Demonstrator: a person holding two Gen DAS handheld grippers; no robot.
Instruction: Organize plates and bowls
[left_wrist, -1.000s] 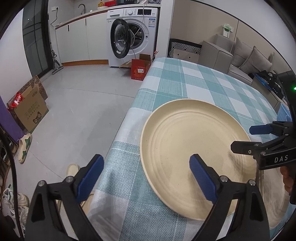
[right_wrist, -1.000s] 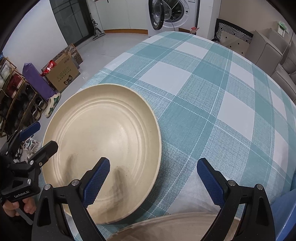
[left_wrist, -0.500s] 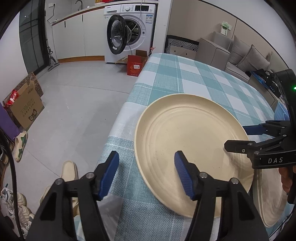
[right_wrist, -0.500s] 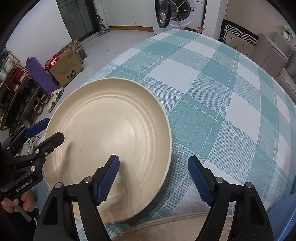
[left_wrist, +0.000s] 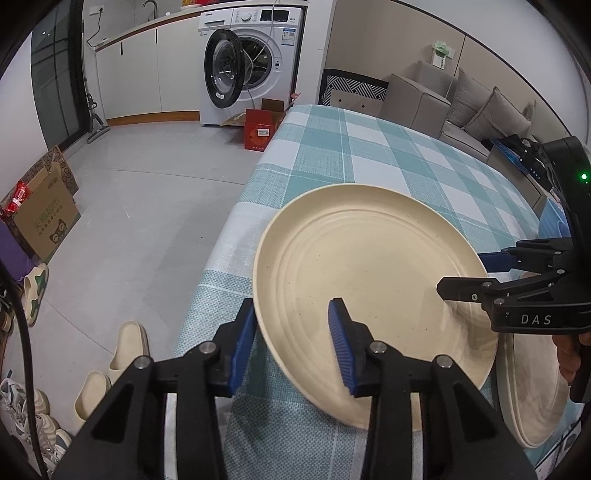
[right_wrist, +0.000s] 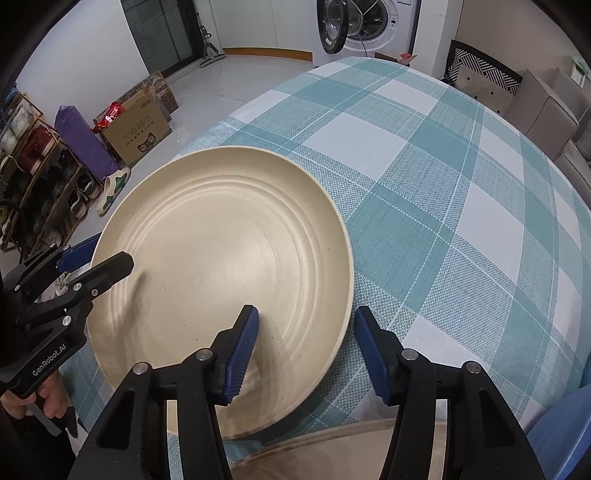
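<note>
1. Near the table's left edge, the big cream plate (left_wrist: 373, 291) lies flat on the checked tablecloth (left_wrist: 369, 155), its rim close to where the cloth drops toward the floor (left_wrist: 140, 199); beyond the plate the cloth runs broad and bare.
2. Straddling the plate's near-left rim, the left gripper (left_wrist: 291, 343) has one blue pad outside the rim and one over the inside, with a gap between them, not yet clamped.
3. Across the plate, the right gripper (right_wrist: 306, 350) straddles the opposite rim the same way, jaws apart.
4. Compared with a second ago, both pairs of jaws have narrowed a good deal and moved in onto the rim; the plate itself has not shifted.
5. A second plate (left_wrist: 535, 391) of the same cream colour sits just beside the first, partly under the right gripper.
6. The big plate is round, shallow and matte, with faint concentric ridges and tiny dark specks; the cloth is a coarse teal-and-white weave.
</note>
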